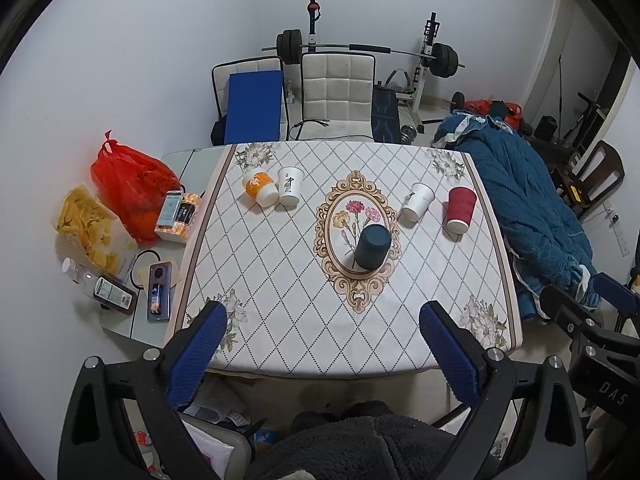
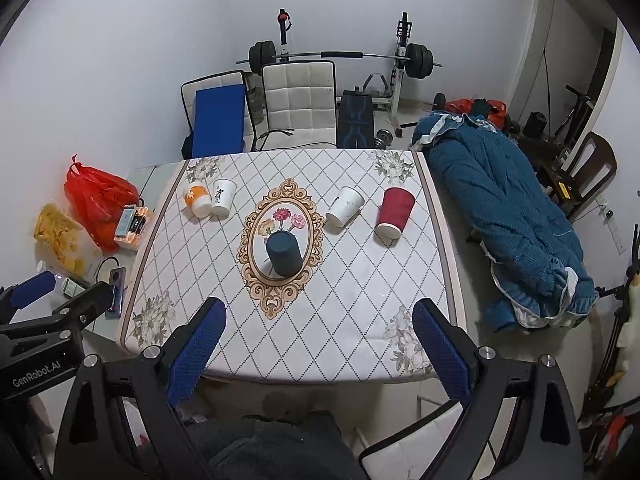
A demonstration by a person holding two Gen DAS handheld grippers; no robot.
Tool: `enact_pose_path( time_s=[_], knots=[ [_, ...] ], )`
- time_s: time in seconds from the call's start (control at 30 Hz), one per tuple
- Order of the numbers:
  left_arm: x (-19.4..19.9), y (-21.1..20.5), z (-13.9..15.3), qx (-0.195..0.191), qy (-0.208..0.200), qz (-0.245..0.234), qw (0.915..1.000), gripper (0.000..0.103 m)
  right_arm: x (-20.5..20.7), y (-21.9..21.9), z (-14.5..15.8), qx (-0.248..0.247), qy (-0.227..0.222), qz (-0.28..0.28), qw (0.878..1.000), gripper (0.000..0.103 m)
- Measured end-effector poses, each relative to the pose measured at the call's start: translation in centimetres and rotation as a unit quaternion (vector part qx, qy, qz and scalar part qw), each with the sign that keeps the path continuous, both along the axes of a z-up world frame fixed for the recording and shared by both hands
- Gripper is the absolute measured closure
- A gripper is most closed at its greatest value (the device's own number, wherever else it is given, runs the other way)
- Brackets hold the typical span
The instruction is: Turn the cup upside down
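Several paper cups stand on the patterned table. A dark navy cup stands upside down on the oval flower motif at the centre. An orange-and-white cup and a white cup with black script stand at the far left. A plain white cup and a red ribbed cup stand at the far right. My left gripper and right gripper are both open and empty, high over the table's near edge.
A red bag, a bag of chips, boxes, a bottle and a phone lie on the side surface to the left. Two chairs and a barbell rack stand behind the table. A blue blanket lies to the right.
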State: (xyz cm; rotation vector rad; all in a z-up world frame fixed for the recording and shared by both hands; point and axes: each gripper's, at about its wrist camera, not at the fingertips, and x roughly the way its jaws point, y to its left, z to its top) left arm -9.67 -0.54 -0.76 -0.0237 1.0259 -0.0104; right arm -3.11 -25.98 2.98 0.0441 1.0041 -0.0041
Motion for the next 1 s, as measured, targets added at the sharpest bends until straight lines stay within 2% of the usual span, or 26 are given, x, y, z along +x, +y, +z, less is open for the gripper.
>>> enact_pose_path(
  time_s=[1.0],
  knots=[
    [-0.46,-0.62,-0.63,0.002,0.009,0.011,0.9999,0.004,0.74,-0.01,-0.89,0.002,0.007,0.009,1.000,0.006]
  ],
)
